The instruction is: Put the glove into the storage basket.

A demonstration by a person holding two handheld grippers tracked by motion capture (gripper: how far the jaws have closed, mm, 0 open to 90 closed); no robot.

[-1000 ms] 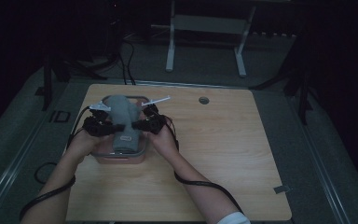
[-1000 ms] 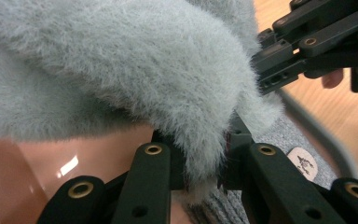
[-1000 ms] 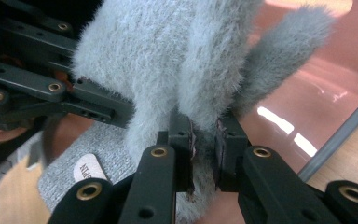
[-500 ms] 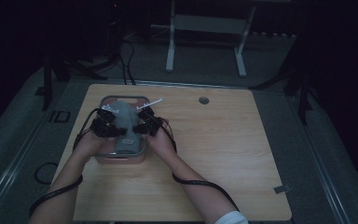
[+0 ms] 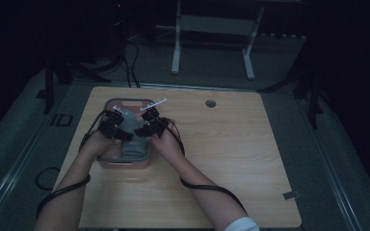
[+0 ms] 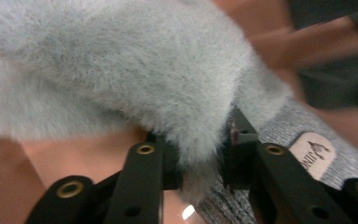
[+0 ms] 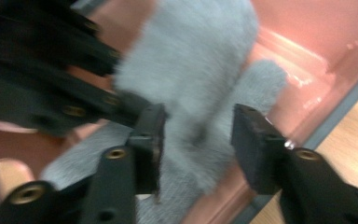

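Observation:
A pink bin (image 5: 125, 163) stands on the left part of the wooden table (image 5: 231, 159). A fluffy grey cloth (image 5: 131, 124) hangs into the bin between both grippers. My left gripper (image 5: 118, 126) is shut on a fold of this fluffy cloth (image 6: 121, 70), pinched at its jaw tips (image 6: 200, 163). Under it lies a grey knit piece (image 6: 284, 135) with a small tan label (image 6: 313, 154). My right gripper (image 7: 198, 140) is open, with the fluffy cloth (image 7: 196, 60) between its spread jaws. The left gripper (image 7: 51, 70) shows close by, in front of the bin's pink wall (image 7: 307, 37).
A round cable hole (image 5: 210, 103) sits near the table's far edge. The table's right half is bare wood. A white desk frame (image 5: 212, 29) and cables (image 5: 130, 62) are on the dark floor beyond. A cable trails from each forearm off the near edge.
Both grippers have lowered the fluffy cloth from above the bin down into it. The cloth now sits lower and more bunched.

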